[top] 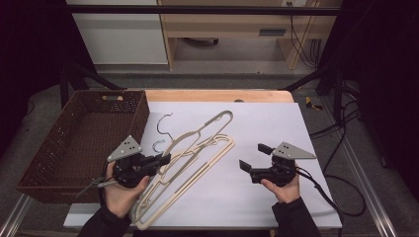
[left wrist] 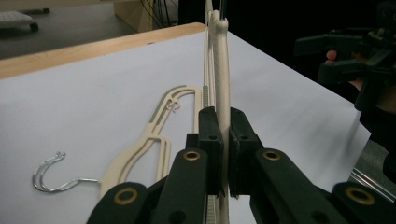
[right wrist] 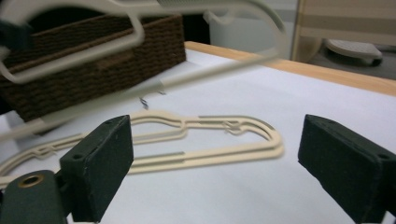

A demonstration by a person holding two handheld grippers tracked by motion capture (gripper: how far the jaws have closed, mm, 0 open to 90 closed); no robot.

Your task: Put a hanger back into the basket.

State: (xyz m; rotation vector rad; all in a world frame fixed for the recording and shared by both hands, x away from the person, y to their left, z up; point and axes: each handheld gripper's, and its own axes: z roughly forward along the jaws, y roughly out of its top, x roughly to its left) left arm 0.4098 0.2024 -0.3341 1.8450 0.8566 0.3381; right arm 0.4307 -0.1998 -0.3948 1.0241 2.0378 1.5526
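Even overhead light falls on the white table (top: 267,148), the surroundings dark. In the right gripper view the raised hanger (right wrist: 140,28) is blurred, shadows faint.

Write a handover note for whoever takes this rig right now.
Left gripper: shut on the raised hanger, lifted off the white sheet.
Right gripper: open, holding nothing, hovering to the right of the hangers.
Second hanger: lying flat on the sheet.
Brown basket: at the table's left, nothing seen inside.
Done: one hanger picked up.
Left: probably move both hangers to the basket, though the destination is a guess.
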